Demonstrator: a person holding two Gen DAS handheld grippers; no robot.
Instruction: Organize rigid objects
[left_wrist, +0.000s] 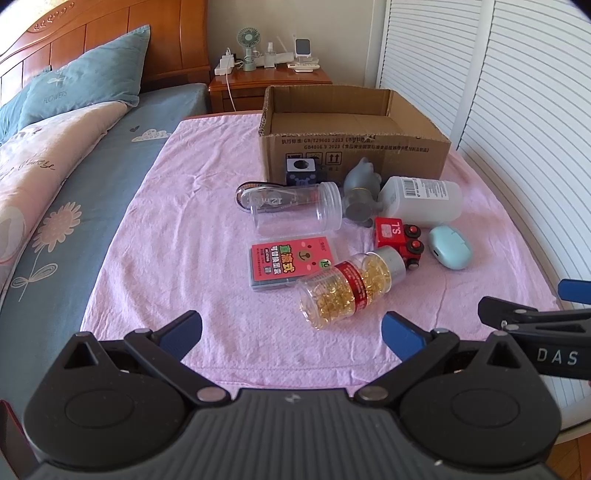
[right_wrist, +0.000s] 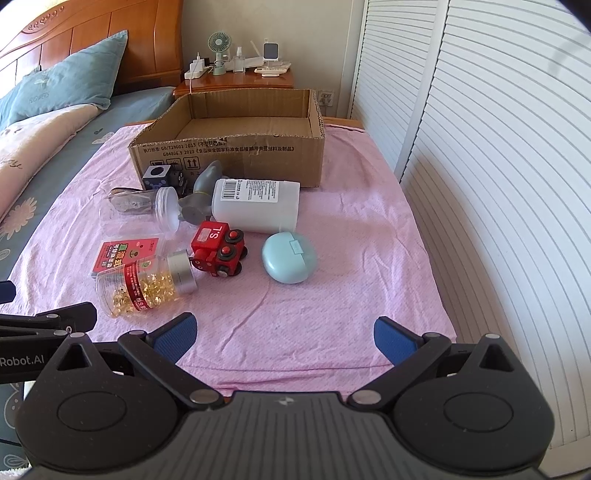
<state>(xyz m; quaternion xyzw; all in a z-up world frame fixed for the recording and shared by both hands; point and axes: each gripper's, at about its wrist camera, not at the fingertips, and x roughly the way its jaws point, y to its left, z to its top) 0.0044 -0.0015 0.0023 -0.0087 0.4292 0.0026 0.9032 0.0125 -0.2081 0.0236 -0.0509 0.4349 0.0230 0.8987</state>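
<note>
We are looking across a desk draped in a pink cloth (right_wrist: 332, 229), with a bed (left_wrist: 74, 192) lying along its left side and white louvered doors (right_wrist: 498, 147) standing on its right. At the far end of the cloth we are seeing an open cardboard box (right_wrist: 236, 158), upright, with nothing visible inside from either view.

In front of the box the rigid objects are sitting in a loose cluster. A white bottle (right_wrist: 255, 206) is lying on its side just before the box. To its left a clear jar (left_wrist: 295, 212) is lying on its side too, and between the two a grey figurine (left_wrist: 360, 195) is resting. A dark cube (left_wrist: 301, 171) is sitting against the box front. Nearer to us, a capsule bottle (left_wrist: 347, 291) with a silver cap is lying tilted, overlapping the corner of a flat red packet (left_wrist: 286, 260). Beside the cap a red toy train (right_wrist: 218, 247) is tipped over, and just right of it a pale blue case (right_wrist: 288, 258) is resting on the cloth.

We are holding both tools low at the near edge. The left claw (left_wrist: 291, 332) is standing wide and holding nothing, just short of the capsule bottle. The right claw (right_wrist: 284, 338) is likewise spread wide and carrying nothing, over bare cloth.
</note>
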